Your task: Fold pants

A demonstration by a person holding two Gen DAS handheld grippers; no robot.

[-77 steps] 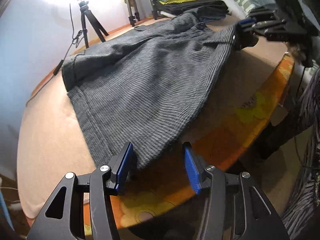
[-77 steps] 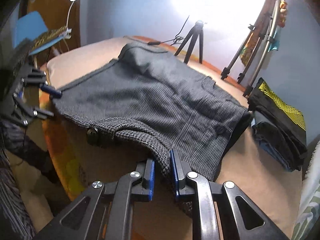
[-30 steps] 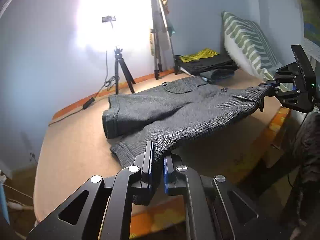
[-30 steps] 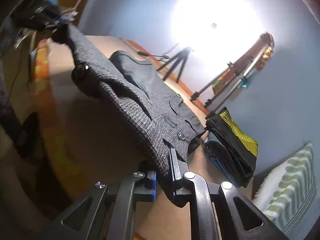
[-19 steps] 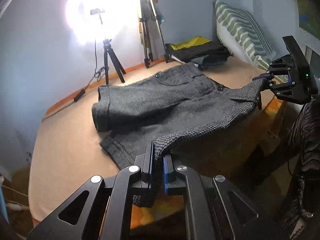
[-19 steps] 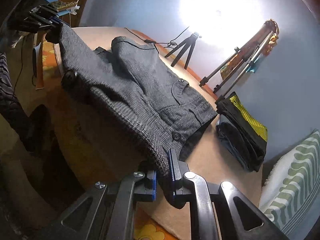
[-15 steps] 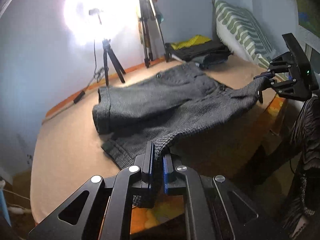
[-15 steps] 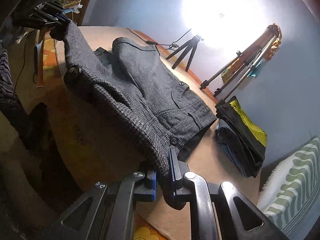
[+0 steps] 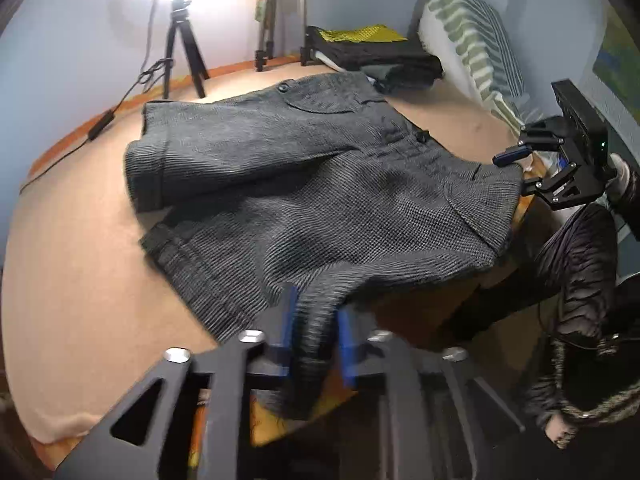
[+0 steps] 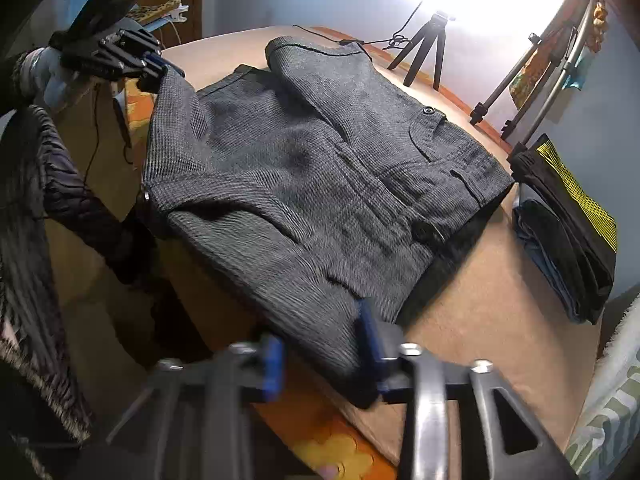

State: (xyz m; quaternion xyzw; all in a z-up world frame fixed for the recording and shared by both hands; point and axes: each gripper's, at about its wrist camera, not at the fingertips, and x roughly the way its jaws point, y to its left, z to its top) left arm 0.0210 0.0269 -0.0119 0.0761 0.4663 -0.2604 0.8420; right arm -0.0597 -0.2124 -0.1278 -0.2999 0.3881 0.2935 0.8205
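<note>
The left gripper [image 9: 314, 332] has just been opening: its blue pads [image 9: 289, 320] now stand apart, with the hem corner of the grey pants [image 9: 320, 184] loose between them and not pinched. The right gripper [image 10: 320, 344] has likewise just been opening; its pads [image 10: 368, 332] are spread, and the waistband corner lies slack in the gap.

The pants are short, with cuffed legs. They lie on a tan bed cover [image 9: 80, 280], and their near edge hangs slightly past the bed's front edge. The cloth is doubled over, and one cuffed leg lies on top toward the far side. Buttons [image 10: 428, 110] and pocket flaps show on the upper layer.

The fabric appears to be a thick, coarse weave. It is judged soft and limp, moderately heavy for its size, and not slippery. It will sag between two hold points and keep creases poorly until pressed flat. The best hold points are the doubled hem and the waistband, where the layers are thickest. Each pinch should take both layers together so that the lower one does not slide.

A stack of folded clothes [image 10: 568, 220] lies beyond the pants, and tripods [image 9: 182, 52] stand at the far edge. A dark sleeve [image 9: 576, 272] of the person shows at the bedside.
</note>
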